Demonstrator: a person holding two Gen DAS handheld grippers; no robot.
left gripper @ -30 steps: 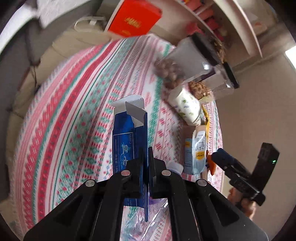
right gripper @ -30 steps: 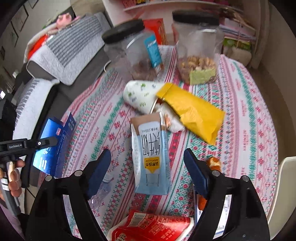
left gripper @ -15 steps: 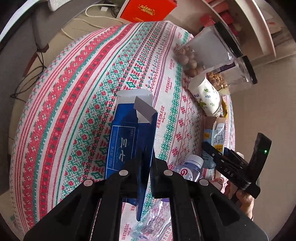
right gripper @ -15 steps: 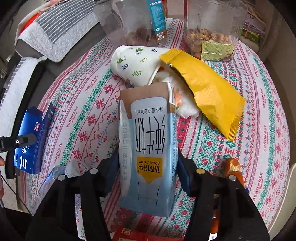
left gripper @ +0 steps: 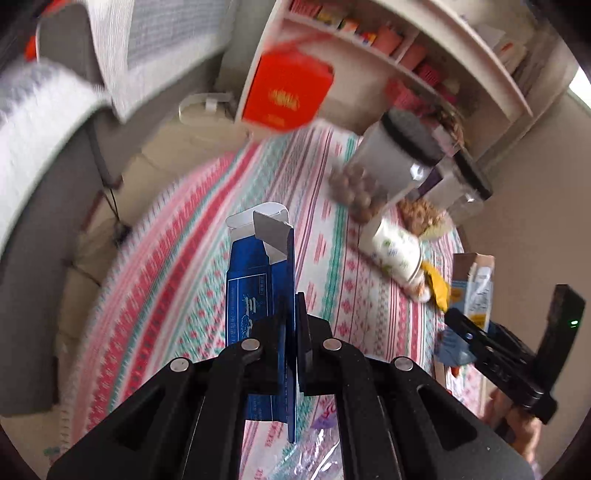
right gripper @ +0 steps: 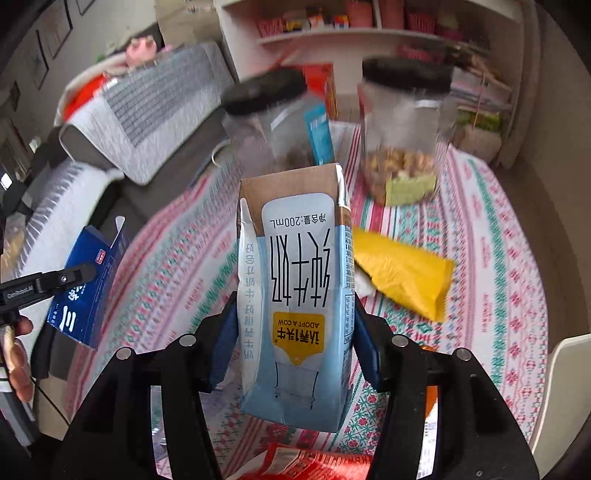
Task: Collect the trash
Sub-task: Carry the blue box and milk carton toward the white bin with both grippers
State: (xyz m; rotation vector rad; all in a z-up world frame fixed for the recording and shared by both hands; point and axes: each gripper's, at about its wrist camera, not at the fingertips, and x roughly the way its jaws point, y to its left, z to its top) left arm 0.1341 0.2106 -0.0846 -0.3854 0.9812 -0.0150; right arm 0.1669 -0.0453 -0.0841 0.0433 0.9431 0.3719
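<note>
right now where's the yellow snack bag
In the right wrist view the yellow snack bag lies on the tablecloth, right of the held milk carton.

A home living room; sofa [right gripper: 122,122] with throws, cluttered shelf [right gripper: 369,29] (snack jars [right gripper: 402,129] on the patterned tablecloth [right gripper: 498,240]).

Each of the 2 fisheye views sits close behind its own fingers, looking steeply down across the patterned tablecloth [left gripper: 177,280]. Both share the jars [right gripper: 402,129] near 12 to 1 o'clock; the left view shows the right gripper [left gripper: 458,325] at 3 o'clock, the right view shows the left gripper [right gripper: 74,275] at 9 o'clock.
</note>
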